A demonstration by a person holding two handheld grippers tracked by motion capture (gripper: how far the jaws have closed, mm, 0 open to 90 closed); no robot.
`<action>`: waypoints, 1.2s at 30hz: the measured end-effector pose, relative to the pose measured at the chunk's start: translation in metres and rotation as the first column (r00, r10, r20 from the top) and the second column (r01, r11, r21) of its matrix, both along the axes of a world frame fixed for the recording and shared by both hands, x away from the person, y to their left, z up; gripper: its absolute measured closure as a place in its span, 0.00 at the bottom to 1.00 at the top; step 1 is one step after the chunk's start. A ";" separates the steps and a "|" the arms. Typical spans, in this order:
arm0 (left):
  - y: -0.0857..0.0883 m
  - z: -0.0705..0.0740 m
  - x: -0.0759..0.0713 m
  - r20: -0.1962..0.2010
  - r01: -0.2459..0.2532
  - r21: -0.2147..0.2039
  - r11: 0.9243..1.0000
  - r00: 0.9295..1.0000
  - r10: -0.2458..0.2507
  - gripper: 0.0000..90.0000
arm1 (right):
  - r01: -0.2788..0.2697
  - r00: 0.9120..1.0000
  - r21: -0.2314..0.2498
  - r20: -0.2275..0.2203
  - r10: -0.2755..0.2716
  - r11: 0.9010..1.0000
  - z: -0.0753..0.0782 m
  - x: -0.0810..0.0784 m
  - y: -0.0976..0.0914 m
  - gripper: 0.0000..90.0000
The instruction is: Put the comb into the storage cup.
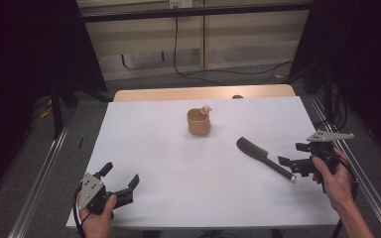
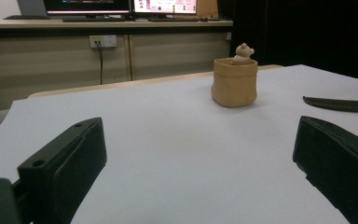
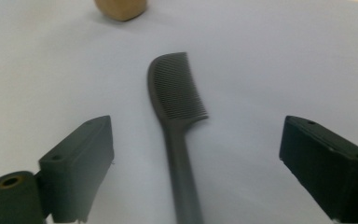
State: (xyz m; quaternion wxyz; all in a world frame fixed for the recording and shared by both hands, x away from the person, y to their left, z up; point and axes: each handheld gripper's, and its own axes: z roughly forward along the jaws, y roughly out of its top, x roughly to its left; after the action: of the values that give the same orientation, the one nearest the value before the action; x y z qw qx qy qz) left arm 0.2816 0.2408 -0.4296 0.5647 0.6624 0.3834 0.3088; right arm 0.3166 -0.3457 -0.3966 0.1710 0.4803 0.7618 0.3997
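A dark comb (image 1: pixel 262 155) lies flat on the white table cover (image 1: pixel 178 163) at the right, handle toward the person. My right gripper (image 1: pixel 291 153) hovers just over the handle end. In the right gripper view its jaws (image 3: pixel 193 133) stand wide open on either side of the comb (image 3: pixel 177 88), with neither pad touching it. At the front left, my left gripper (image 1: pixel 121 173) rests open and holds nothing (image 2: pixel 198 135). A tan pot (image 1: pixel 199 123) with a small bear figure (image 1: pixel 206 108) on its rim stands at the middle back.
The pot (image 2: pixel 234 84) sits well ahead of the left gripper, with the comb's tip (image 2: pixel 340 104) off to its right. Metal rails (image 1: pixel 39 173) run along both sides of the table. Cables lie on the floor behind.
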 end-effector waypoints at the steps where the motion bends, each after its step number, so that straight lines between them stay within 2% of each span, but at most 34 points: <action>1: 0.000 0.000 0.000 -0.002 0.004 0.000 1.000 1.000 -0.004 0.03 | -0.024 1.000 0.010 -0.009 0.024 1.000 -0.001 0.001 0.001 0.10; 2: -0.001 0.000 0.001 0.000 0.006 0.000 1.000 1.000 -0.006 0.03 | -0.044 0.999 0.017 -0.015 0.044 0.999 -0.002 0.002 0.003 0.13; 3: -0.002 0.000 0.001 0.001 0.010 0.004 1.000 1.000 -0.010 0.03 | -0.039 0.999 0.008 -0.006 0.039 0.999 -0.003 0.003 0.006 0.14; 5: -0.003 0.000 0.001 0.003 0.014 0.003 1.000 1.000 -0.014 0.03 | -0.020 0.999 -0.024 0.032 0.021 1.000 -0.004 0.004 0.011 0.08; 7: -0.002 0.000 0.001 0.002 0.015 0.005 1.000 1.000 -0.015 0.03 | -0.015 0.999 -0.028 0.039 0.016 0.999 -0.005 0.006 0.015 0.00; 9: -0.002 0.000 0.001 0.000 0.015 0.003 1.000 1.000 -0.015 0.03 | -0.012 0.999 -0.024 0.043 0.013 1.000 -0.005 0.010 0.018 0.05; 12: -0.001 0.000 0.001 0.001 0.016 0.002 1.000 1.000 -0.016 0.03 | -0.039 0.999 -0.027 -0.019 0.039 0.999 -0.005 0.018 0.019 0.04; 14: -0.001 0.000 0.001 0.001 0.016 0.002 1.000 1.000 -0.016 0.03 | -0.065 0.997 -0.050 -0.034 0.064 0.997 -0.004 0.025 0.021 0.05; 19: -0.001 0.000 0.001 0.000 0.017 0.003 1.000 1.000 -0.017 0.03 | -0.130 0.986 -0.093 -0.117 0.119 0.987 -0.001 0.044 0.022 0.05; 20: -0.001 0.000 0.001 0.000 0.017 0.003 1.000 1.000 -0.017 0.03 | -0.144 0.982 -0.104 -0.134 0.130 0.984 -0.001 0.047 0.022 0.06; 22: -0.001 0.000 0.001 -0.001 0.015 0.000 1.000 1.000 -0.015 0.03 | -0.192 0.969 -0.122 -0.182 0.168 0.974 -0.001 0.053 0.024 0.05; 25: -0.001 0.000 0.001 -0.003 0.017 0.003 1.000 1.000 -0.017 0.03 | -0.256 0.935 -0.153 -0.290 0.205 0.954 -0.004 0.061 0.030 0.07; 26: -0.002 0.000 0.001 -0.002 0.016 0.001 1.000 1.000 -0.016 0.03 | -0.274 0.928 -0.167 -0.304 0.215 0.947 -0.006 0.064 0.031 0.08; 27: -0.002 0.000 0.001 -0.001 0.017 0.003 1.000 1.000 -0.017 0.03 | -0.281 0.925 -0.180 -0.313 0.216 0.943 -0.007 0.068 0.032 0.08; 28: -0.002 0.000 0.001 -0.001 0.017 0.003 1.000 1.000 -0.017 0.03 | -0.282 0.921 -0.176 -0.325 0.215 0.943 -0.007 0.071 0.033 0.07; 29: -0.002 0.000 0.001 -0.001 0.018 0.000 1.000 1.000 -0.018 0.03 | -0.293 0.913 -0.174 -0.342 0.222 0.940 -0.007 0.074 0.034 0.07; 32: -0.001 0.000 0.001 -0.003 0.015 -0.004 1.000 1.000 -0.015 0.03 | -0.308 0.899 -0.182 -0.376 0.223 0.934 -0.009 0.078 0.039 0.11; 36: -0.001 0.000 0.001 -0.004 0.018 -0.002 1.000 1.000 -0.018 0.03 | -0.332 0.886 -0.218 -0.406 0.225 0.918 -0.014 0.078 0.045 0.16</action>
State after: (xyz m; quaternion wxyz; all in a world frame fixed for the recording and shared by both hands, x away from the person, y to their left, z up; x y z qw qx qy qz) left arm 0.2826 0.2397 -0.4298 0.5674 0.6660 0.3786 0.3020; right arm 0.3944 -0.3008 -0.4106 0.0299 0.4025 0.8906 0.2094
